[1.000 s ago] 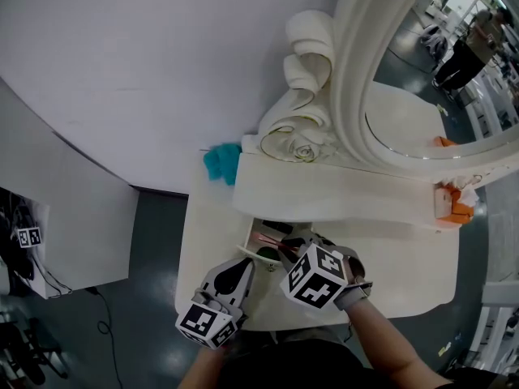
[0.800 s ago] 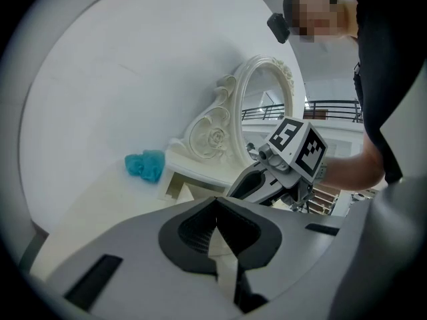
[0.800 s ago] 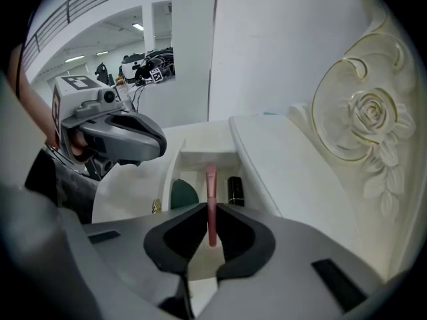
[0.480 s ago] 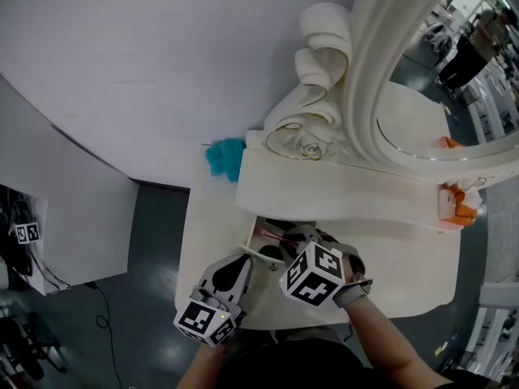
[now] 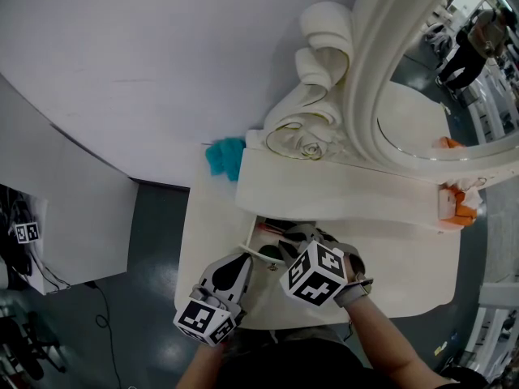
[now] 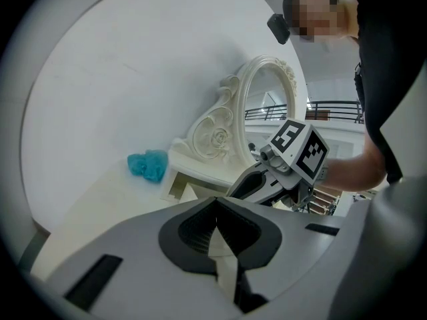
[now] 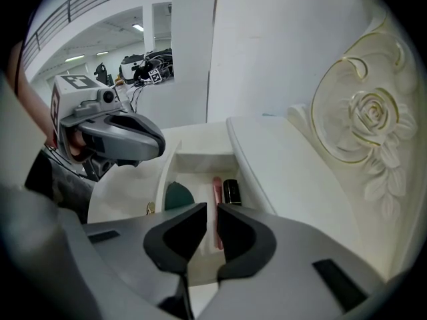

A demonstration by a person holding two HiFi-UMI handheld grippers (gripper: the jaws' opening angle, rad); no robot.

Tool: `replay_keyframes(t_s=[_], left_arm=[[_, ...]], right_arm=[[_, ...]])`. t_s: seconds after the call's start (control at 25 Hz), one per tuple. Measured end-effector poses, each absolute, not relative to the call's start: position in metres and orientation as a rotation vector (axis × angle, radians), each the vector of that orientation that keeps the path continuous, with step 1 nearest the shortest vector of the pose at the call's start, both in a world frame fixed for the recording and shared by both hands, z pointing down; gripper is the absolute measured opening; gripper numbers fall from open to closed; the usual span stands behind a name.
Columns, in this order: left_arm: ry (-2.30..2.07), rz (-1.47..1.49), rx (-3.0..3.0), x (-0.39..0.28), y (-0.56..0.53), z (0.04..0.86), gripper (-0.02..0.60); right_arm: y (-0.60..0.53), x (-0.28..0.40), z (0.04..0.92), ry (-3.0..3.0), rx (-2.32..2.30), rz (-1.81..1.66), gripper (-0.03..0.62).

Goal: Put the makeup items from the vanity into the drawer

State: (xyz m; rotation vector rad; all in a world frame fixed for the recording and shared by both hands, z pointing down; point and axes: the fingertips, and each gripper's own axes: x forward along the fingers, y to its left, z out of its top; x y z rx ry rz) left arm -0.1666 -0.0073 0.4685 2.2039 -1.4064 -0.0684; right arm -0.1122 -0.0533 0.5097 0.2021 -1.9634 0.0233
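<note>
Narrowly parted and empty, right gripper (image 7: 212,213) above the open drawer (image 7: 195,160), pink stick (image 7: 216,195), black tube (image 7: 231,191) and dark green round item (image 7: 177,196) inside, left gripper (image 6: 217,209) closed tip to tip nearby, cream vanity top (image 5: 405,275), teal cloth (image 5: 225,158), rose-carved mirror frame (image 7: 370,120), white wall (image 5: 162,55), grey floor (image 5: 154,241).
</note>
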Motion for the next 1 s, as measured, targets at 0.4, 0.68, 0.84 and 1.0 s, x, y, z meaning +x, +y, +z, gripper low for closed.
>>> replay_keyframes(t_s=[0.4, 0.68, 0.84, 1.0], left_arm=[[-1.374, -0.047, 2.236, -0.158, -0.007, 0.465, 0.014], [-1.333, -0.028, 2.271, -0.144, -0.007, 0.461, 0.014], [-1.299, -0.015, 2.294, -0.134, -0.006, 0.461, 0.014], [-1.259, -0.001, 2.319, -0.119, -0.006, 0.459, 0.014]], right_arm=[[-0.048, -0.110, 0.496, -2.032, 0.230, 0.004, 0.027], [-0.045, -0.100, 0.486, -2.084, 0.283, 0.019, 0.021], [-0.044, -0.091, 0.480, -2.102, 0.318, 0.030, 0.021], [-0.042, -0.081, 0.475, -2.132, 0.360, 0.059, 0.021]])
